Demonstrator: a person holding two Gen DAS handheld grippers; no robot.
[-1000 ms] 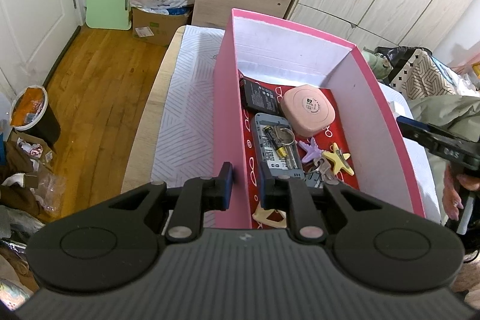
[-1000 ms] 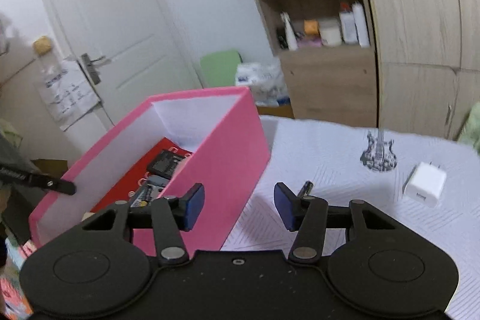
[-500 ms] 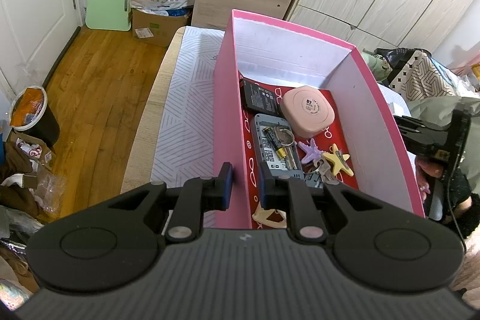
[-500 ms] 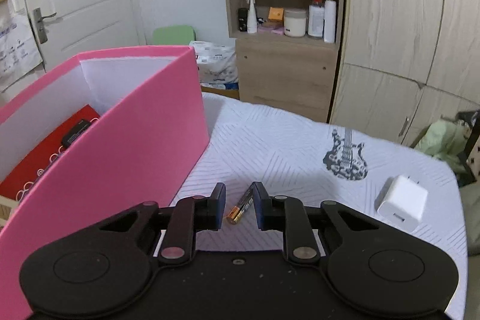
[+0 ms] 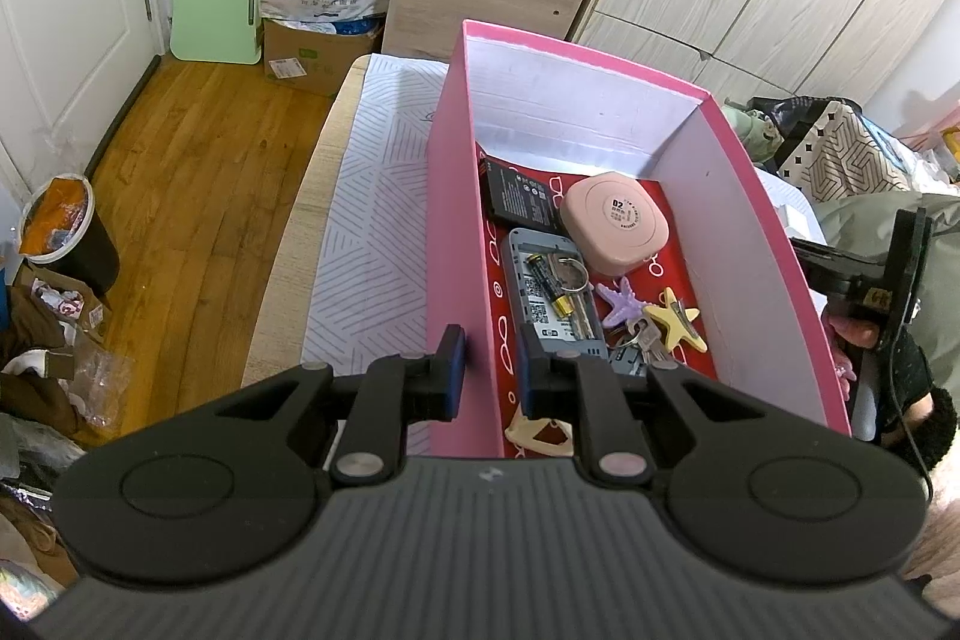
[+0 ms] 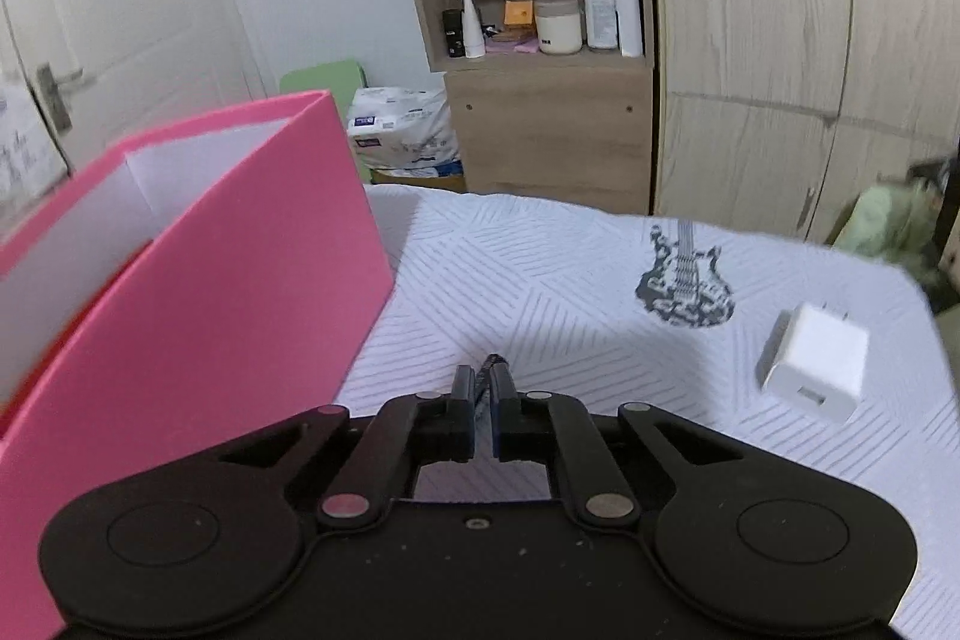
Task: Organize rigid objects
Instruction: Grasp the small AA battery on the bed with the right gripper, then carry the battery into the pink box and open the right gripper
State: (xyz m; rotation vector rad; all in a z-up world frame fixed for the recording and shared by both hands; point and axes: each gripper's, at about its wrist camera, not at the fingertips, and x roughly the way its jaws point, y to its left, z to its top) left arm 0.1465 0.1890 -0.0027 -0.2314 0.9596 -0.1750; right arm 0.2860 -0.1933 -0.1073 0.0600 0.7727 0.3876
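Two grippers are working at a pink box on a white patterned cloth.

Seen from the left wrist, the left gripper (image 5: pixel 487 370) is clamping the near left wall of the pink box (image 5: pixel 459 244), one finger outside and one inside. Inside the box a pink round case (image 5: pixel 615 225), a black battery pack (image 5: pixel 519 196), a grey phone (image 5: pixel 549 298) with a small battery (image 5: pixel 549 280) on it, keys (image 5: pixel 642 337) and two star clips (image 5: pixel 678 319) are lying. Seen from the right wrist, the right gripper (image 6: pixel 483 388) is pinching a small dark battery (image 6: pixel 493 361), of which only the tip is showing, just beside the box wall (image 6: pixel 228 268). A white charger (image 6: pixel 813 361) is lying on the cloth (image 6: pixel 540 268) well apart to the right, near a guitar print (image 6: pixel 684 280).
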